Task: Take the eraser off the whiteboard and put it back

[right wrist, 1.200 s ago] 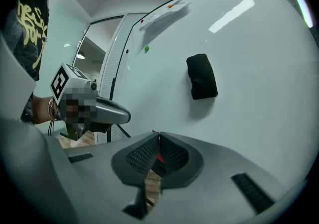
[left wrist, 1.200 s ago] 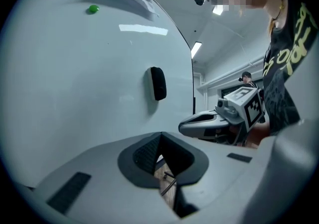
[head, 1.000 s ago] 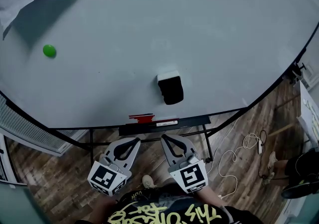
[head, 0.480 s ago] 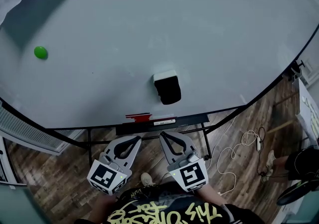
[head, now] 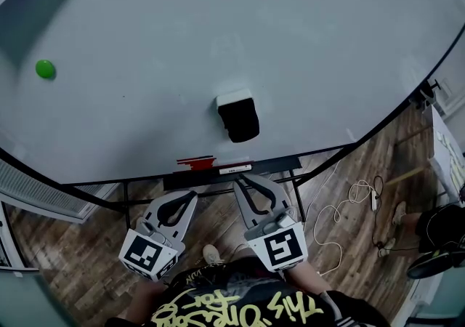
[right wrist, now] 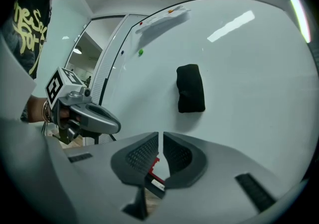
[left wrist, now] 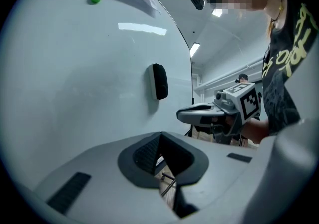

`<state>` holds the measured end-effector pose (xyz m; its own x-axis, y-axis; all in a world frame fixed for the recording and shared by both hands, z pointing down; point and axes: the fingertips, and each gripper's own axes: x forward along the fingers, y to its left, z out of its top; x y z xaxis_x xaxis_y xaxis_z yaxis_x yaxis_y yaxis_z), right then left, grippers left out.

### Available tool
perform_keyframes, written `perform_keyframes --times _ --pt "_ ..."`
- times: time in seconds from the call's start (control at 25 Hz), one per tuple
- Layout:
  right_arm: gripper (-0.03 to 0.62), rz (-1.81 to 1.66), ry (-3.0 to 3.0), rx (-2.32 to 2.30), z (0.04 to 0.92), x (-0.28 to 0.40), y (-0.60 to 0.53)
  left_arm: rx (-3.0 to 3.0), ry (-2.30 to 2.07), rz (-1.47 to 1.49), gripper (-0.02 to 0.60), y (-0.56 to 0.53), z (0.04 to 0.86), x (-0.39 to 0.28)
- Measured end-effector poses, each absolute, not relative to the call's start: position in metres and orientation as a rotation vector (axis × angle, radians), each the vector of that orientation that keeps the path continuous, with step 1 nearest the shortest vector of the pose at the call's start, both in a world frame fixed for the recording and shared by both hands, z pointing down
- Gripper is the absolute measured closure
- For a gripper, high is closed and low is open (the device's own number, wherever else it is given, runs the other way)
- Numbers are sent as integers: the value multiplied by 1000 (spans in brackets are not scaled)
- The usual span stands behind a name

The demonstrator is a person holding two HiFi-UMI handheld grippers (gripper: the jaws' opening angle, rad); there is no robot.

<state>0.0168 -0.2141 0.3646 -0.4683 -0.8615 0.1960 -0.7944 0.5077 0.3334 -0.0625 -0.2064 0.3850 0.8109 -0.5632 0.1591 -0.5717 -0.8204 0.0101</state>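
A black eraser (head: 238, 119) with a white back clings to the whiteboard (head: 145, 42), a little above the board's tray (head: 276, 166). Both grippers hover below the tray, pointing at the board. My left gripper (head: 187, 198) is shut and empty. My right gripper (head: 243, 186) is also shut and empty, its tips close under the tray, below the eraser. In the left gripper view the eraser (left wrist: 158, 81) sits ahead and above my jaws, with the right gripper (left wrist: 197, 114) beside it. In the right gripper view the eraser (right wrist: 191, 88) is above my tips (right wrist: 160, 134).
A green magnet (head: 45, 69) sticks to the board far left. A red marker (head: 196, 163) lies on the tray. The board's stand legs (head: 299, 202) and a white cable (head: 341, 209) are over the wooden floor on the right.
The right gripper has risen slightly toward the tray. The head view has shifted, so the eraser and magnet sit further left in it. The left gripper has held still.
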Motion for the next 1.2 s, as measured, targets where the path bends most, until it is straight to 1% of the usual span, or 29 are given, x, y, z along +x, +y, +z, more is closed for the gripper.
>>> perform_keyframes --times 0.08,0.12,0.16,0.2,0.52,0.6,0.88,1.2 --pt "578 -290 -2412 1391 360 18 -216 2934 -923 221 575 -206 384 -63" --pt "549 -298 -2408 1392 358 19 -217 2934 -925 219 575 -206 384 -64" --pt "493 -311 -2405 1397 355 20 -218 2933 -928 219 575 -205 383 -64" --pt "467 -328 -2406 1408 350 22 -220 2932 -930 220 575 -205 383 -65" --pt "408 -428 -2431 1621 308 35 -237 2921 -957 209 575 -203 382 -73" --pt "383 -442 -2415 1666 299 38 -243 2921 -960 206 575 -203 382 -74" --pt "348 -479 -2398 1769 277 42 -255 2916 -972 198 575 -202 382 -79" --pt "347 -527 -2411 1814 259 34 -268 2901 -997 198 575 -204 384 -89"
